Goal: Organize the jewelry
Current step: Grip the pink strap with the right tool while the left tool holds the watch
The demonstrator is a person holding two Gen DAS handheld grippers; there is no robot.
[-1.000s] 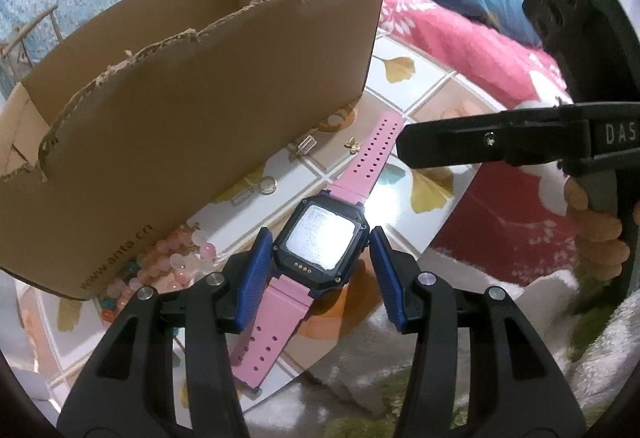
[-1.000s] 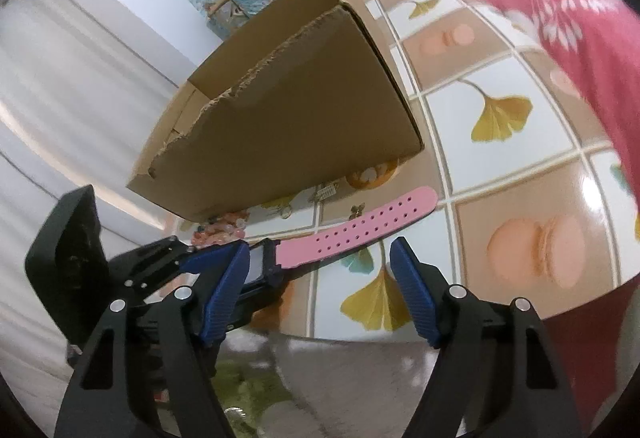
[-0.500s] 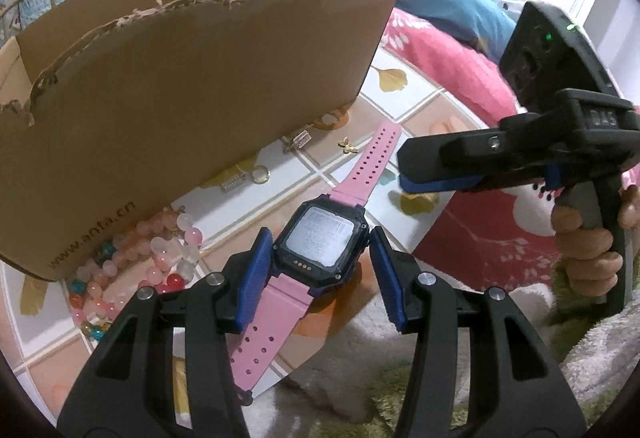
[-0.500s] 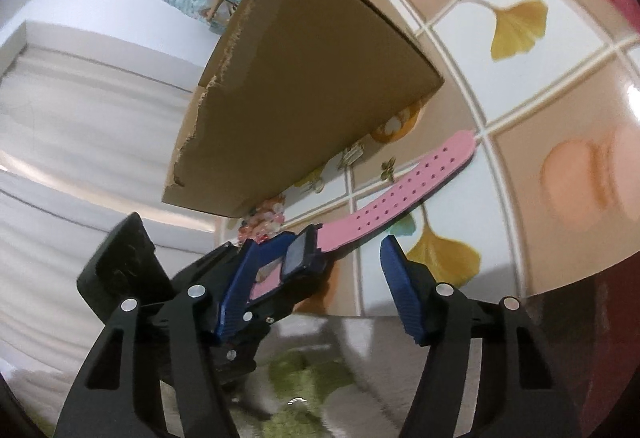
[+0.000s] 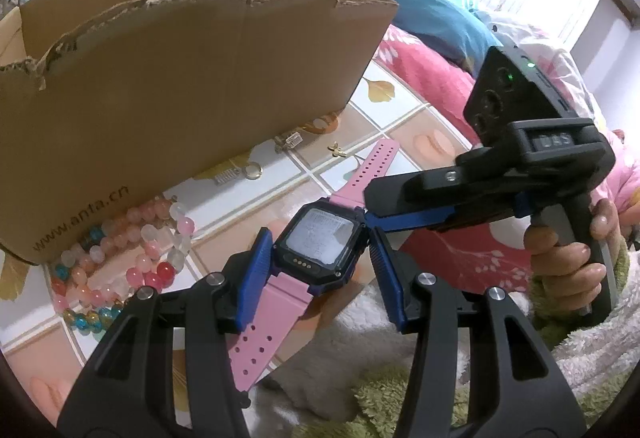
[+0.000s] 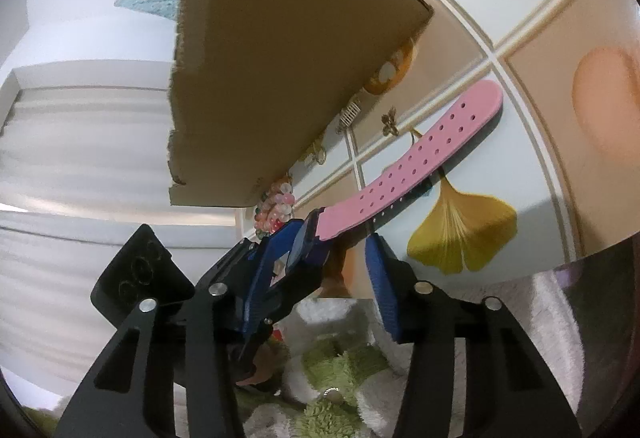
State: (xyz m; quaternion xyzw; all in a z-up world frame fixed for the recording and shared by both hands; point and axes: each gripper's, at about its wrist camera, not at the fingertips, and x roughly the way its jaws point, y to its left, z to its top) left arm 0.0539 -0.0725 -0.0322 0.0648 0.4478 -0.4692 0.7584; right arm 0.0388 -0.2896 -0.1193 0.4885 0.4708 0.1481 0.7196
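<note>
left tongs [image 5: 316, 266] are clamped on the square watch [image 5: 320, 242] by its case, right tongs [image 6: 324, 278] just closing around the rubbery pink strap [image 6: 416, 161], and only the left view shows glassy beads [image 5: 120, 262] left of them.

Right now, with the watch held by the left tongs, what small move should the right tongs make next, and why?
Probably close the right tongs onto the pink strap. They have just been closing, and the strap's root sits between their pads, seemingly not yet pinched. The left tongs clamp the watch case, so a second grip would steady it before moving to the cardboard box.
</note>
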